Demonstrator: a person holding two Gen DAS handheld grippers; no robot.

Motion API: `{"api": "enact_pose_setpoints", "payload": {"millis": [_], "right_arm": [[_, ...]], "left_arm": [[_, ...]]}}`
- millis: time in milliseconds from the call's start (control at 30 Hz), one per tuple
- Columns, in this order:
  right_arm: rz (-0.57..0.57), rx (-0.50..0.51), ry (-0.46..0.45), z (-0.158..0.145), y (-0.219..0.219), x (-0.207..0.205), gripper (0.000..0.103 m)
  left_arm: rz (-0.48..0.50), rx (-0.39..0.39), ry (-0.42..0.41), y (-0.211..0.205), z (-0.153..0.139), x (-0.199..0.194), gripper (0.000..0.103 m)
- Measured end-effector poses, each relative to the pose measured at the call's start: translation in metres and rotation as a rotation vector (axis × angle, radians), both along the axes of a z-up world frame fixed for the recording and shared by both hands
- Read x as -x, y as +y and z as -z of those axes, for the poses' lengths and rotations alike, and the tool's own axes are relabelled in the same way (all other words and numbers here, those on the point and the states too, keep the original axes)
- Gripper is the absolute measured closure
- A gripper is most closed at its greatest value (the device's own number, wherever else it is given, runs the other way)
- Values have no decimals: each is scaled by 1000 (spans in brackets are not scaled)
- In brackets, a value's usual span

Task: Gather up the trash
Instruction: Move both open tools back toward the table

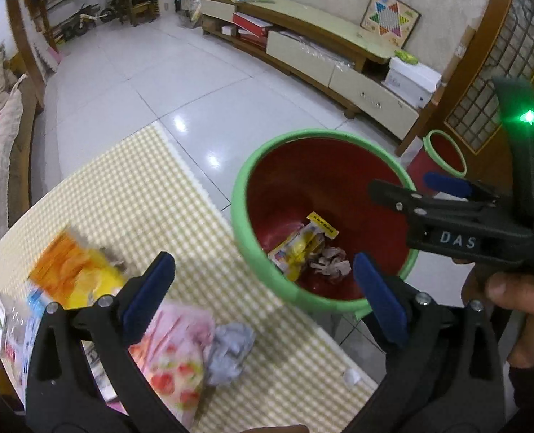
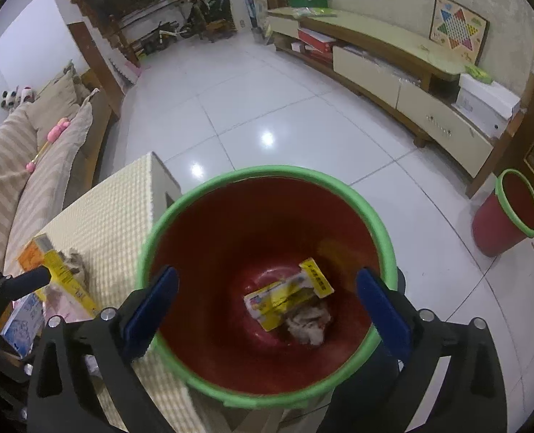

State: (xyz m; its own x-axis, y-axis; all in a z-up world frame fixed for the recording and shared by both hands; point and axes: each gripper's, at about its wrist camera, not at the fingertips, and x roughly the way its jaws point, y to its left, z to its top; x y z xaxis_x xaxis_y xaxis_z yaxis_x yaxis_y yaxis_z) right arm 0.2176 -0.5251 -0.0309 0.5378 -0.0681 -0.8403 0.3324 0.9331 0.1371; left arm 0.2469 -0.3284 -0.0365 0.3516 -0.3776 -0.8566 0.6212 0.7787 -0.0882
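Note:
A red bin with a green rim (image 1: 247, 184) (image 2: 339, 184) stands beside the table edge. Inside lie a yellow wrapper (image 1: 303, 243) (image 2: 288, 294) and a crumpled paper wad (image 1: 330, 265) (image 2: 308, 323). My left gripper (image 1: 263, 288) is open and empty above the table near the bin's rim. My right gripper (image 2: 267, 301) is open and empty over the bin's mouth; it also shows in the left wrist view (image 1: 411, 189). On the table lie a grey paper wad (image 1: 230, 351), a pink strawberry wrapper (image 1: 175, 361) and an orange-yellow packet (image 1: 74, 270) (image 2: 56, 267).
The table (image 1: 129, 195) has a checked yellow-white cover. A second red bin (image 2: 504, 213) stands on the tiled floor by a wooden door. A long low cabinet (image 2: 393, 72) runs along the wall. A striped sofa (image 2: 25, 166) is at the left.

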Motion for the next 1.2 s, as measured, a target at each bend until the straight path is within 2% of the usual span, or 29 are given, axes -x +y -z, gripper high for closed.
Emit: {"api": "enact_pose_setpoints", "payload": {"millis": [200, 400, 767, 933, 1100, 1200], "right_arm": [[-33, 34, -27, -19, 39, 15, 7], [-121, 52, -50, -31, 93, 27, 7], [-245, 38, -49, -29, 184, 33, 7], [-288, 75, -71, -28, 220, 37, 7], [-324, 140, -81, -25, 245, 40, 7], [-330, 127, -52, -18, 254, 37, 7]], "left_arm": [[-88, 56, 3, 47, -16, 14, 6], [-221, 99, 12, 114, -28, 30, 6], [-426, 114, -13, 231, -37, 70, 6], [-530, 139, -11, 280, -33, 82, 5], [-570, 157, -4, 309, -25, 89, 5], [-568, 150, 5, 319, -22, 92, 5]]}}
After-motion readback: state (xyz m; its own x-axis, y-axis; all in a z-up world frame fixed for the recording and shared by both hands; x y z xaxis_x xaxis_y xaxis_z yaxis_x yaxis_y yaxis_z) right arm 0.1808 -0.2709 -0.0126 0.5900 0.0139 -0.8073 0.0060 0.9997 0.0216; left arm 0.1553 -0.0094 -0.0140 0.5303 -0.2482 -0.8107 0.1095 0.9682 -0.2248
